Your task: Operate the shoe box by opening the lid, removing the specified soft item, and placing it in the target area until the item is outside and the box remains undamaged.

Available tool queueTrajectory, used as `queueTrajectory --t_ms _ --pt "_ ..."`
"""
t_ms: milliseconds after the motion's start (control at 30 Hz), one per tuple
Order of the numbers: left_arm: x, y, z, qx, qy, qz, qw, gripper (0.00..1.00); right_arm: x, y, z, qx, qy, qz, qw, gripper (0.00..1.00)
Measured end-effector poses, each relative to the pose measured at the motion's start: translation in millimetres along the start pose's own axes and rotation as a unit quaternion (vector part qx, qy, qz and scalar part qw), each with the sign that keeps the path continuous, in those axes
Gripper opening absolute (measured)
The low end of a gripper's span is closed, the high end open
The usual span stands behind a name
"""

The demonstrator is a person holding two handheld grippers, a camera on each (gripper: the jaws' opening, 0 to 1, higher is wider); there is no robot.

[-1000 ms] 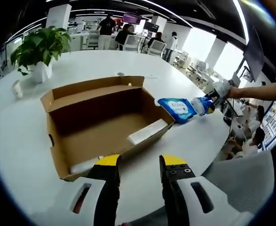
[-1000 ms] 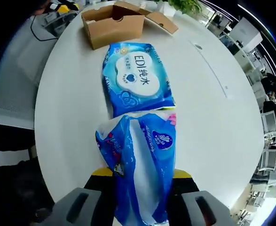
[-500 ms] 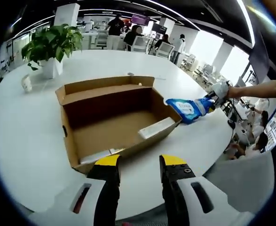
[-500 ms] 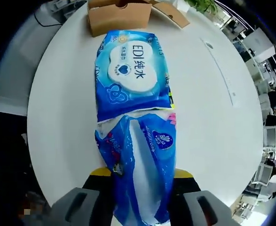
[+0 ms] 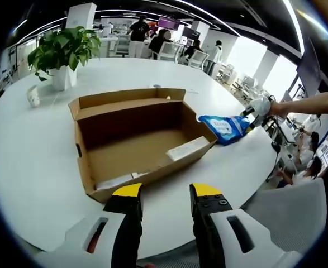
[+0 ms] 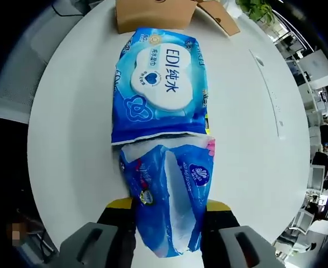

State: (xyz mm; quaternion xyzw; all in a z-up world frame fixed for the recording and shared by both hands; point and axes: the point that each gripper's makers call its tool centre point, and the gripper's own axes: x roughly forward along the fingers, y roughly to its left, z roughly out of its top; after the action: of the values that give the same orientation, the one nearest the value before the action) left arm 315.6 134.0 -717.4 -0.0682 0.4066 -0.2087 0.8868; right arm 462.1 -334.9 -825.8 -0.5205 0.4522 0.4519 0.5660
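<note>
Near the table's [image 5: 29, 167] right edge, the right gripper [image 6: 166, 207] is clamping a blue tissue pack [image 6: 166, 206], its jaws pinching the wrapper, just behind a blue wipes pack [image 6: 161, 84] lying flat. Shoe box [image 5: 133, 142] is sitting open mid-table, lid flap up. Left gripper [image 5: 162, 192] is hovering over the near edge, jaws apart, holding nothing. Potted plant [image 5: 63, 53] is standing at the far left edge.

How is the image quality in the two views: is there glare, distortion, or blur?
Left gripper view: bright windows wash out the upper right; fisheye bends the table edge; the shoe box is sharp. Right gripper view: even light, slight sheen on the blue tissue pack; print on the wipes pack is sharp.
</note>
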Motion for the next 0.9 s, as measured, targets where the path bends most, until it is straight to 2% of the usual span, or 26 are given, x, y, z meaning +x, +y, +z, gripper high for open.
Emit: queueTrajectory --t_ms 200,400,500,567,667,700,767,900 --pt "1 -0.6 1.5 0.0 -0.004 -0.003 1.0 0.33 -4 0 -0.7 -0.005 0.007 -0.012 0.9999 0.43" --pt "4 -2.6 4.1 0.003 -0.006 -0.013 0.9999 0.33 -19 -1 0.3 0.02 -0.005 -0.022 0.9996 0.42" --pt "6 -2.6 5.5 0.004 -0.008 -0.018 0.9998 0.33 -23 -1 -3.0 0.061 -0.013 -0.029 0.9976 0.4" --pt "8 -3.3 7.2 0.006 -0.01 -0.023 0.9997 0.33 -24 -1 -3.8 0.103 -0.029 -0.036 0.9936 0.4" --pt "10 -5.6 9.0 0.01 -0.01 -0.033 0.9994 0.33 -29 -2 -6.0 0.183 -0.064 -0.047 0.9799 0.4" --pt "11 -6.6 9.4 0.013 -0.009 -0.037 0.9992 0.33 -30 -2 -5.7 0.191 -0.067 -0.049 0.978 0.4" --pt "12 -7.3 11.2 0.017 -0.009 -0.042 0.9989 0.33 -38 -2 -4.8 0.235 -0.085 -0.059 0.9666 0.4" --pt "12 -7.6 14.0 0.023 -0.009 -0.05 0.9984 0.33 -52 1 2.6 0.318 -0.135 -0.065 0.936 0.38"
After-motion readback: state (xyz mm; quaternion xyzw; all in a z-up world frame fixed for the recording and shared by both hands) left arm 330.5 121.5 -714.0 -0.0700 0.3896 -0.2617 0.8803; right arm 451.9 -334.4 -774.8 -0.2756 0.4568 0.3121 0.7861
